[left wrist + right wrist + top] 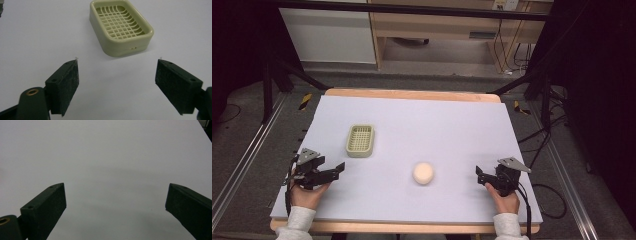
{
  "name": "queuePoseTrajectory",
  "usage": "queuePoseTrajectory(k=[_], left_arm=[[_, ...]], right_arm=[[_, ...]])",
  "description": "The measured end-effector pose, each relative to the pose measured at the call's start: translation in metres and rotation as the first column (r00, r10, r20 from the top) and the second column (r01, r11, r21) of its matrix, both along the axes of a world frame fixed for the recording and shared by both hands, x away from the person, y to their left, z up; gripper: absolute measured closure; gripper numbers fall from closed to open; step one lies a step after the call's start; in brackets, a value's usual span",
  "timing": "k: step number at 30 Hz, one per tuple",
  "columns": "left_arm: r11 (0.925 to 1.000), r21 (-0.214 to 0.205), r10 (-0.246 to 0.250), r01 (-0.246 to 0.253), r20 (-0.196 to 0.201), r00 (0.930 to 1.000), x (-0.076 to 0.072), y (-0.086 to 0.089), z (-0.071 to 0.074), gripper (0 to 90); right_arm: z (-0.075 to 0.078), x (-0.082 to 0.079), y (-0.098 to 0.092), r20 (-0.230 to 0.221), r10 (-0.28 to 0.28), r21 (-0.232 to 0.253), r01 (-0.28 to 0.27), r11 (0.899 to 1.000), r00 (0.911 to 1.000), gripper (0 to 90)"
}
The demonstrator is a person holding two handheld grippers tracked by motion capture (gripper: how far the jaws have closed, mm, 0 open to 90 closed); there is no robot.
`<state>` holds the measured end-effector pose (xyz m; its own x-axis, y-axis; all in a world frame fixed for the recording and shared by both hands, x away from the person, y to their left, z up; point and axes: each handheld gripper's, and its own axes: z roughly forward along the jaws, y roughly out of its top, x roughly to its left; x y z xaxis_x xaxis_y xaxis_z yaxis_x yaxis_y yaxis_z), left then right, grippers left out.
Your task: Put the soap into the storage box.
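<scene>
Soap (423,173) lies near the front middle of the table (452,125), between the two grippers and apart from both. Left gripper (337,169) rests at the front left, jaws wide, nothing between them; the soap dish (121,26) sits empty just ahead. Right gripper (478,175) sits front right, jaws wide over bare surface

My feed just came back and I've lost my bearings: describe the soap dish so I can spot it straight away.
Start at the white table and look at its left half. Ahead of the left tool, whose jaws stand wide apart, sits the soap dish, alone. It is pale green and rectangular with rounded corners and a grid floor, unlike the round cream soap lying mid-table.
</scene>
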<state>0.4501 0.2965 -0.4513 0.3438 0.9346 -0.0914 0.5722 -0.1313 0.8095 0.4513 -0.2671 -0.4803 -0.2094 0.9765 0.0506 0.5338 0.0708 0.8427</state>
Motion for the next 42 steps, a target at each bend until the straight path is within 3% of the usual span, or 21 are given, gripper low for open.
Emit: queuePoseTrajectory(k=[10, 19, 42], left_arm=[[1.0000, 0.006, -0.003, 0.003, 0.026, 0.9997, -0.004, -0.008, 0.005, 17.8], [0.9998, -0.014, -0.010, 0.011, 0.036, 0.9993, -0.006, -0.012, 0.011, 17.3], [0.9943, 0.001, -0.107, 0.107, 0.040, 0.9935, -0.006, -0.048, 0.022, 16.7]], right_arm=[[0.000, 0.000, 0.001, -0.002, 0.001, -0.013, -0.002, 1.000, 1.0000, 4.1], [-0.002, 0.000, 0.002, -0.006, 0.002, -0.013, -0.002, 1.000, 1.0000, 4.4], [-0.005, 0.002, 0.008, -0.012, 0.011, -0.029, -0.011, 1.000, 0.9999, 4.4]])
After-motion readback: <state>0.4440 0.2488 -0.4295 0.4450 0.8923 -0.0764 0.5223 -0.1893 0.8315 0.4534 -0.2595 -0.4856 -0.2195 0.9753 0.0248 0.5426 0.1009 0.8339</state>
